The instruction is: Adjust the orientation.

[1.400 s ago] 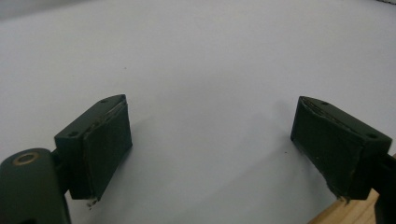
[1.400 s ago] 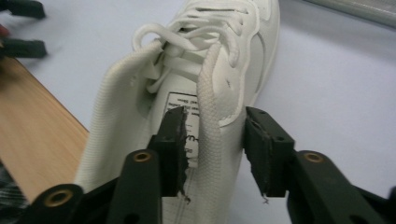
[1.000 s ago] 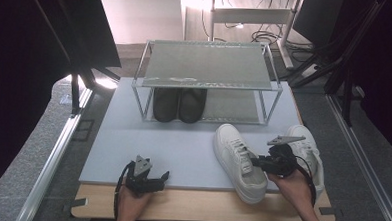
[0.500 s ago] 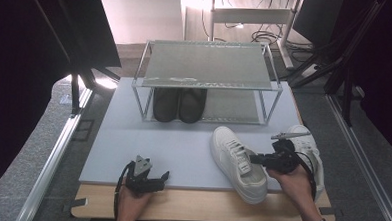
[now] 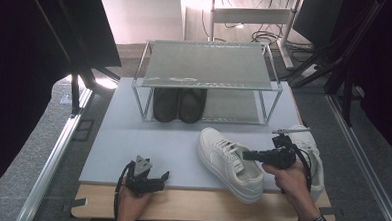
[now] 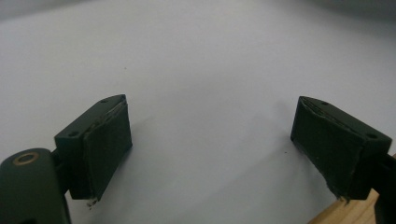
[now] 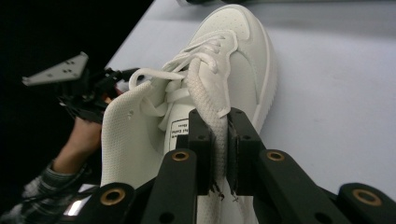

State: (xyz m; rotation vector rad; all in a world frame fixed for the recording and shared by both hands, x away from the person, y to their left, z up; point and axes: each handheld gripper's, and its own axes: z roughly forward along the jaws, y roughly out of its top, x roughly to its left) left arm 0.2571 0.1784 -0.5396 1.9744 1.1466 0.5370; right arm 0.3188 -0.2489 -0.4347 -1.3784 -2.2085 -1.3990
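A white sneaker [image 5: 229,162] lies on the grey mat [image 5: 127,142], toe pointing to the far left. My right gripper [image 5: 246,154] reaches in from the right, shut on the sneaker's upper edge beside the laces. In the right gripper view the white sneaker [image 7: 233,60] stretches away from the jaws, and my right gripper [image 7: 220,154] pinches a strip of its white upper. My left gripper [image 5: 163,177] rests at the mat's near edge, left of the sneaker. In the left gripper view, my left gripper [image 6: 210,149] stands wide open over bare mat, holding nothing.
A second white sneaker [image 5: 309,153] lies just behind my right hand. A wire shoe rack [image 5: 206,66] stands at the back, a pair of black shoes [image 5: 179,105] on its lower level. The wooden table edge [image 5: 195,205] runs along the front.
My right gripper has shifted slightly left and toward me, and the sneaker held in it has moved a little left. The left gripper has stayed put.
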